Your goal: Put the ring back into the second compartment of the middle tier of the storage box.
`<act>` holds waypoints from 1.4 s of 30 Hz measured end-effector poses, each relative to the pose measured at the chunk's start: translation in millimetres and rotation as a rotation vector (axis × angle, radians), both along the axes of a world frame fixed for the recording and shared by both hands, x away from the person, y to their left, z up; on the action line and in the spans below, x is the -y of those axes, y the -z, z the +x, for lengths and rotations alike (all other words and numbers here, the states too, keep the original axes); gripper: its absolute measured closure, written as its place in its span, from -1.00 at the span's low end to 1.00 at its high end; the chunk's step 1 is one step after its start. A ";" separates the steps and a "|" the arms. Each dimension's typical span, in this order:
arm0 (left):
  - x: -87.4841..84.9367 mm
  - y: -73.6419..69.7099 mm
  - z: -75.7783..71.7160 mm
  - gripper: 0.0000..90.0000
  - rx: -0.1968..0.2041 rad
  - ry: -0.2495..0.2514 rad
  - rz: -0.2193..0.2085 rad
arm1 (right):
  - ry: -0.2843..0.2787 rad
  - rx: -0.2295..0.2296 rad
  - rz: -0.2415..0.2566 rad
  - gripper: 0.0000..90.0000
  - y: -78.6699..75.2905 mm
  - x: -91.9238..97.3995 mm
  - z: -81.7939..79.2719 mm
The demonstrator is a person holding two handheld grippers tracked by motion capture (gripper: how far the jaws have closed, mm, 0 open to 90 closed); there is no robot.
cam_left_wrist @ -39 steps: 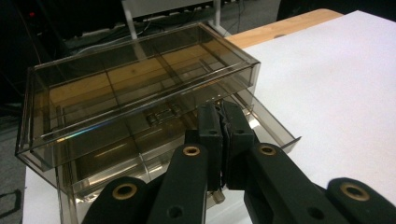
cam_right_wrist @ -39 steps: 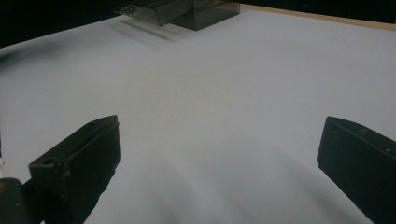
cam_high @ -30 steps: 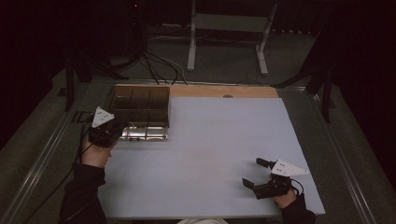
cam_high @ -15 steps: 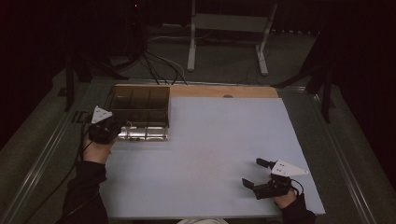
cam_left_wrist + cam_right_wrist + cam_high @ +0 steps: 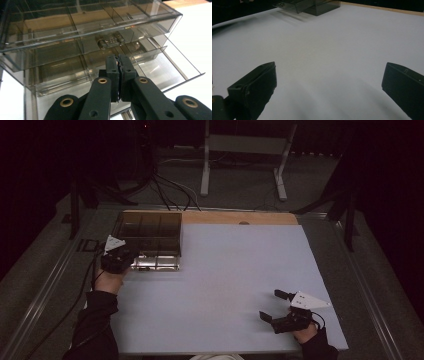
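Your left claw (image 5: 119,75) is pressed all the way shut, its two black tips touching each other, and it holds nothing. It sits right at the front of the see-through box (image 5: 150,232), which stands at the far left part of the desk (image 5: 240,270), next to the wooden strip (image 5: 235,217) along the back edge.

That box is made of smoky, dark plastic, smooth and shiny, with straight sides and sharp corners. You can look right through its walls. Thin walls split it into small square rooms. Its bottom drawer (image 5: 160,72) is pulled out toward you, and it is made of the same clear plastic. One small shiny metal piece (image 5: 110,42) lies in a room just behind your claw tips; I cannot tell what it is. The other rooms I can see look bare.

Your right claw (image 5: 329,85) is wide open, with nothing between its blocky black tips. It rests low over the near right part of the desk, well apart from the box. The desk top is flat, pale and plain.
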State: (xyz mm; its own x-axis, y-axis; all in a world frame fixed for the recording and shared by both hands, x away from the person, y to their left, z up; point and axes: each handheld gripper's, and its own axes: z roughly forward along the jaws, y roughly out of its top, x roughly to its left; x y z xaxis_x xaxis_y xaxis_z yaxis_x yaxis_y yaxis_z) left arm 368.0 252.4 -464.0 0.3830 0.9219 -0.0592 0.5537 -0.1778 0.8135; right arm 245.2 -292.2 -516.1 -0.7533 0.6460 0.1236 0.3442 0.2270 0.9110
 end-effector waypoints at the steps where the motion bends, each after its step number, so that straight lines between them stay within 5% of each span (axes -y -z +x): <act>1: 0.5 1.2 0.7 1.00 -0.004 0.002 0.001 | 0.000 0.000 0.000 -1.00 0.0 -0.1 -0.1; 25: 11.3 14.3 15.6 0.99 -0.043 0.006 0.019 | 0.003 -0.003 -0.006 -1.00 0.5 0.0 -0.4; 28: 13.3 14.6 17.7 0.96 -0.073 0.006 0.012 | 0.003 -0.002 -0.007 -1.00 0.4 0.0 -0.5; 33: 16.2 11.2 16.4 0.52 -0.074 -0.003 0.006 | 0.003 -0.003 -0.009 -1.00 0.6 0.1 -0.5; 42: 18.4 1.8 10.0 0.13 -0.046 0.009 0.010 | 0.004 -0.002 -0.008 -1.00 0.4 0.1 -0.7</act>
State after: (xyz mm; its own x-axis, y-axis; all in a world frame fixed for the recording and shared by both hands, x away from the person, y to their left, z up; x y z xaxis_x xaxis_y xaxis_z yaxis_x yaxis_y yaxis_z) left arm 378.0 234.0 -465.7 0.3882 0.9191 -0.0674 0.5887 -0.1911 0.7854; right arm 244.4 -292.3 -516.5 -0.7507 0.6497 0.1197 0.3468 0.2333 0.9085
